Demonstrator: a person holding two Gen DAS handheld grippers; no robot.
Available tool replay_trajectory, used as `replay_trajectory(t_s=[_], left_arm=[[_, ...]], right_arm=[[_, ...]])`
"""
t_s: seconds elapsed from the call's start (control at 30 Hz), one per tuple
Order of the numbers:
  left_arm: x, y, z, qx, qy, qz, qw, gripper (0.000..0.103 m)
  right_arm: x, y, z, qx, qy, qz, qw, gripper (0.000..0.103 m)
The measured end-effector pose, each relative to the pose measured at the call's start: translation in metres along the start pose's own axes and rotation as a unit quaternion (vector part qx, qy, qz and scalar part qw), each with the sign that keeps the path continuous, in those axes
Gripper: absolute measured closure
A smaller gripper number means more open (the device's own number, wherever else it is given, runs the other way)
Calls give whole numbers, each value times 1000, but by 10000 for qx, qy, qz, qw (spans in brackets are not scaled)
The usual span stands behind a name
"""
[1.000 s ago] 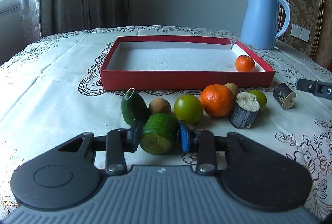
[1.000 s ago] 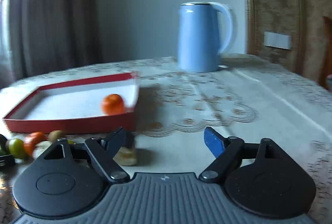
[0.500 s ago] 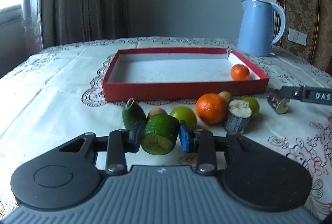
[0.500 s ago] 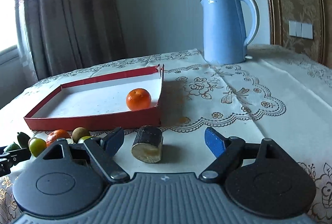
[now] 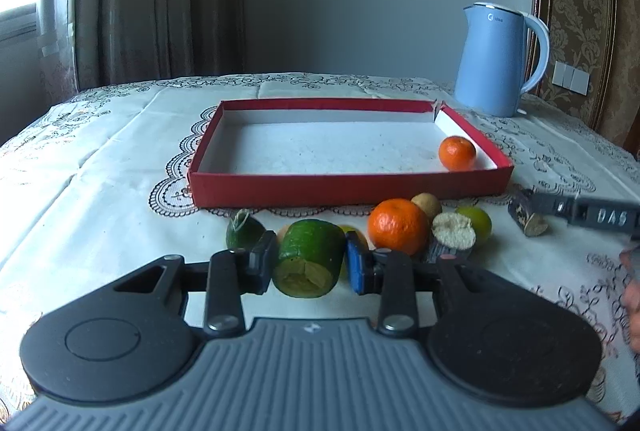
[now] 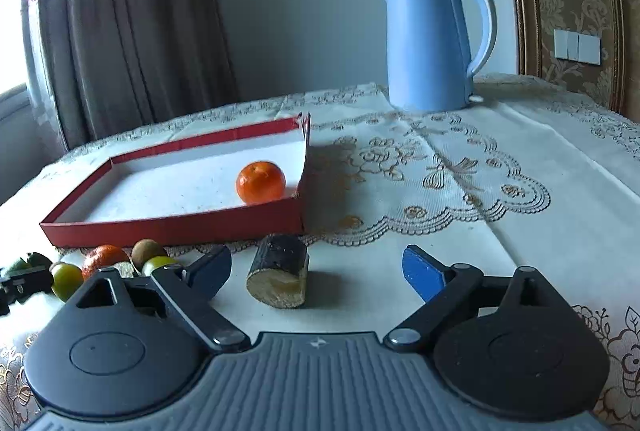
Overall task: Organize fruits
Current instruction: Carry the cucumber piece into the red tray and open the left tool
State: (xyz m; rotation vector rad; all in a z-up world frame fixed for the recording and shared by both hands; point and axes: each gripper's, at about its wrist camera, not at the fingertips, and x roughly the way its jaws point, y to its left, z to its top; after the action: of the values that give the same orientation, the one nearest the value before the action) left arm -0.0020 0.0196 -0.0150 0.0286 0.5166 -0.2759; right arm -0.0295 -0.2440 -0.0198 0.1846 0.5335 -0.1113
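While the left gripper (image 5: 311, 260) is keeping its jaws pressed on a cut green fruit piece (image 5: 310, 257), with its cut face turned toward the camera, the right gripper (image 6: 316, 271) is opening its jaws wide around a dark cut piece (image 6: 280, 276) that is lying on the tabletop (image 6: 520, 191); the pads are not touching it.

Only the left wrist view is showing the full row of fruits just behind the held piece: a small dark green fruit (image 5: 244, 231), a big orange (image 5: 398, 226), a brown round fruit (image 5: 427, 204), another dark piece with a pale cut top (image 5: 454, 236) and a green round fruit (image 5: 478, 223). In the right wrist view these are appearing only partly, at the far left edge.

Behind them a red tray (image 5: 348, 189) is sitting on the tabletop, and a small orange (image 5: 457, 152) is lying in its near right corner; both views are showing this.

Farthest, a blue kettle (image 6: 434, 43) is standing upright beyond the tray.
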Motion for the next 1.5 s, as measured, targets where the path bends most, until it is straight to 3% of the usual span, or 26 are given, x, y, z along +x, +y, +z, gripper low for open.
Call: replay_trajectory(t_s=[0.27,0.5,1.0,1.4,1.5], left_arm=[[1,1,35,146,-348,63,9993,70],[31,7,55,148,-232,237,9993,70],[110,28,85,-226,402,383,9982,70],[168,39,97,-362,1111,859,9894,70],[170,41,99,-413,1099,856,9894,70]], right_arm=[[16,-2,-1,49,497,-76,9987,8],[18,2,-2,-46,580,-78,9983,4],[19,5,-1,-128,624,-123,9979,3],[21,7,0,-198,653,-169,9975,3],[21,7,0,-205,655,-174,9975,3]])
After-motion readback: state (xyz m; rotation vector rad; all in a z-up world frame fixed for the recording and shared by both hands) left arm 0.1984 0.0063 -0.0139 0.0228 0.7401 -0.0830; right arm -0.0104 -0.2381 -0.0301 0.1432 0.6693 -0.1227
